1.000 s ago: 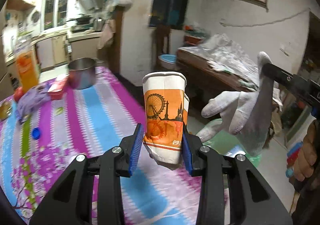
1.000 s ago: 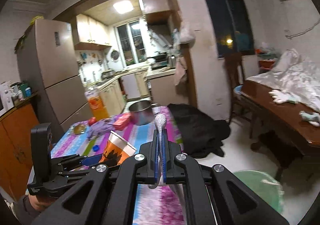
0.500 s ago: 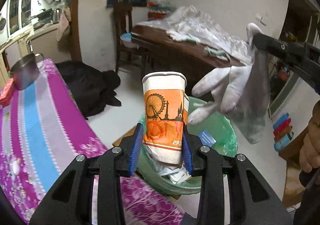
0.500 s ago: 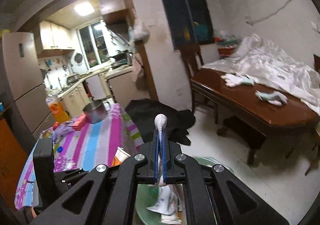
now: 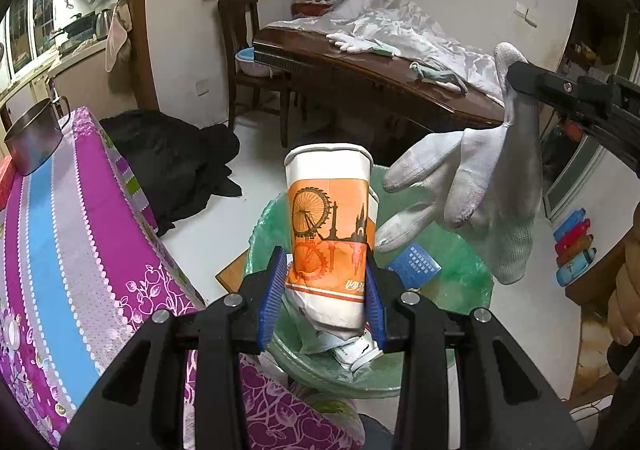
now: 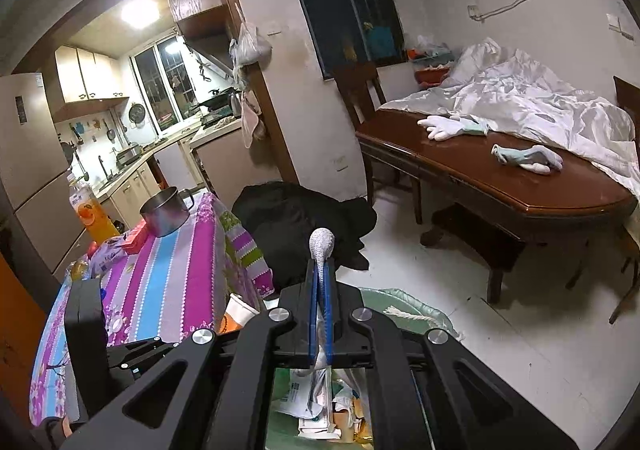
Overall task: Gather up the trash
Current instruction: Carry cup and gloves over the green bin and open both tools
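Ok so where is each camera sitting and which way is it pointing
Left wrist: on the left gripper, looking down its fingers at the orange paper cup it clamps over the green-lined trash bin; the person's bare hand shows at right.
Right wrist: on the right gripper, facing the kitchen, pinching the white knit glove.
Shared: cup, glove, bin, striped tablecloth, steel pot, each other's gripper.

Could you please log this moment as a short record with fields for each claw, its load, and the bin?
left claw: shut on paper cup, upright, above the bin
right claw: shut on white glove, hanging above the bin
bin: green liner, on the floor beside the table, already holds paper scraps
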A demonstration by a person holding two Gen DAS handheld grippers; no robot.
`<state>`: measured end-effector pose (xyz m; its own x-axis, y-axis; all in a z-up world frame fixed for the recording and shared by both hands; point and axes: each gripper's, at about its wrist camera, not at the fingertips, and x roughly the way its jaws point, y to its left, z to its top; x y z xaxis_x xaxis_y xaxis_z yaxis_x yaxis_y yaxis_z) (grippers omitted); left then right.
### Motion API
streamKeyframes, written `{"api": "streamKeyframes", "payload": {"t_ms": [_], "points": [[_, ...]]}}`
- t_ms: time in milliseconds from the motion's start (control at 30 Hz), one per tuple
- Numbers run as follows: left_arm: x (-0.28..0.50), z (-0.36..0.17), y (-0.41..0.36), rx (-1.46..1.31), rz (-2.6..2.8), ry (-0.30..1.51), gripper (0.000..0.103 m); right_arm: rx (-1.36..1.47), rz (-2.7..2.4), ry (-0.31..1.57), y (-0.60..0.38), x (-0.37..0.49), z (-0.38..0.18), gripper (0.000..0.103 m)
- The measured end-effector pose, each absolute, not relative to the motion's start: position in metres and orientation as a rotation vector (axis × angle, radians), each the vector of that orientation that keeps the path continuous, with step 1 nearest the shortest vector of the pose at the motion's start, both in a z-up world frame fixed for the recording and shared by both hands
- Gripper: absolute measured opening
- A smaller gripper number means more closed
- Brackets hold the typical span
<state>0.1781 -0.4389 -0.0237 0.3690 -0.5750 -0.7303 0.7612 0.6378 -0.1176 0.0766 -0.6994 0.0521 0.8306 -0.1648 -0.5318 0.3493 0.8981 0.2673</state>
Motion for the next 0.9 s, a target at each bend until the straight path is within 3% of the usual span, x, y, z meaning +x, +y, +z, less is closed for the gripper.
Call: {"api": "streamKeyframes", "payload": {"t_ms": [500,667,733,900], "points": [[0.172,-0.022,-0.446,0.281,-0.856,0.808,0.036,0.364,-0.27,0.542,-0.685,0.083,0.037,0.004],[0.173,-0.023,-0.448,0.294,-0.841,0.811,0.04,0.365,-0.268,0.554,-0.678,0.085,0.032,0.004],[0.174,-0.023,-0.447,0.292,-0.836,0.813,0.047,0.374,-0.275,0.551,-0.678,0.083,0.031,0.007],[0.175,-0.022,-0.444,0.29,-0.823,0.807,0.055,0.391,-0.283,0.538,-0.678,0.079,0.033,0.048]]}}
